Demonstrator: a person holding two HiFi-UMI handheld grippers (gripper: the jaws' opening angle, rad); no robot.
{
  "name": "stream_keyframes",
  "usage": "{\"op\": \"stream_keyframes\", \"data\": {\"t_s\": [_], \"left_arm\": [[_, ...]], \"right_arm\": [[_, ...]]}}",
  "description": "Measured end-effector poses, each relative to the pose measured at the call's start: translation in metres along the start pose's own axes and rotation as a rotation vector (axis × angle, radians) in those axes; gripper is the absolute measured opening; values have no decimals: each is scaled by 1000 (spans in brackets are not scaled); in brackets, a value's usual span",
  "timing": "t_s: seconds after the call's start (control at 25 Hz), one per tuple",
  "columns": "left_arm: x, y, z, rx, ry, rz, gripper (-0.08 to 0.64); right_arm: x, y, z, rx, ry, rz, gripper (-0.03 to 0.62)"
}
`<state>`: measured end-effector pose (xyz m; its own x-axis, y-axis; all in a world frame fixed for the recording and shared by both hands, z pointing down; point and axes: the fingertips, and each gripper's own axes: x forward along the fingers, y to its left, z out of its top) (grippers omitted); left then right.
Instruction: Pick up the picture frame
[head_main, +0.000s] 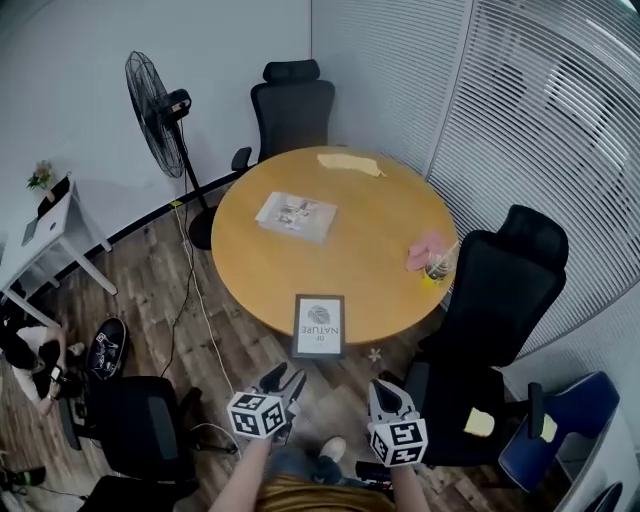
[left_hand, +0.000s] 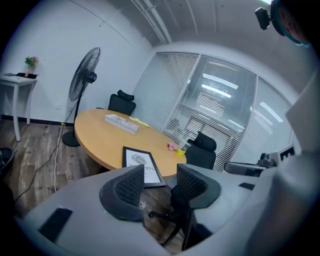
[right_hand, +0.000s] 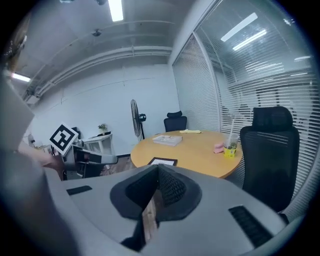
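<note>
While two grippers (head_main: 283, 380) (head_main: 386, 393) hover, one picture frame (head_main: 319, 326) rests.

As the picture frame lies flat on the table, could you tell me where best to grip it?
Take the picture frame by its near short edge, which seems to overhang the table rim, coming in level from the person's side with the open left gripper.

Two grippers short of a round table

The picture frame (head_main: 319, 326) lies flat at the near edge of the wooden table (head_main: 380, 290), apart from the left gripper (head_main: 285, 378), whose jaws stand apart, and the right gripper (head_main: 387, 391). Both grippers are over the plank floor. Farther back on the table lie printed papers (head_main: 296, 216). A cup with a straw (head_main: 437, 270) stands at the right rim.
</note>
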<state>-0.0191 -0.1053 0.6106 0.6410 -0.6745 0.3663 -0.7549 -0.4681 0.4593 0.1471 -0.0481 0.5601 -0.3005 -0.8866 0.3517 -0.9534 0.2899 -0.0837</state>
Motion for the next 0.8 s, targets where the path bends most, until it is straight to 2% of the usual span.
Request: {"op": "stream_keyframes", "data": {"t_s": [0.24, 0.36, 0.6, 0.8], "left_arm": [[23, 22, -7, -36, 34, 72, 216], [39, 33, -11, -42, 64, 88, 216], [72, 54, -20, -84, 132, 110, 216], [92, 76, -30, -107, 182, 126, 221]], "right_arm": [[31, 4, -9, -80, 67, 102, 12], [43, -9, -11, -89, 85, 101, 12], [66, -41, -14, -47, 136, 77, 12], [85, -46, -28, -34, 189, 82, 12]]}}
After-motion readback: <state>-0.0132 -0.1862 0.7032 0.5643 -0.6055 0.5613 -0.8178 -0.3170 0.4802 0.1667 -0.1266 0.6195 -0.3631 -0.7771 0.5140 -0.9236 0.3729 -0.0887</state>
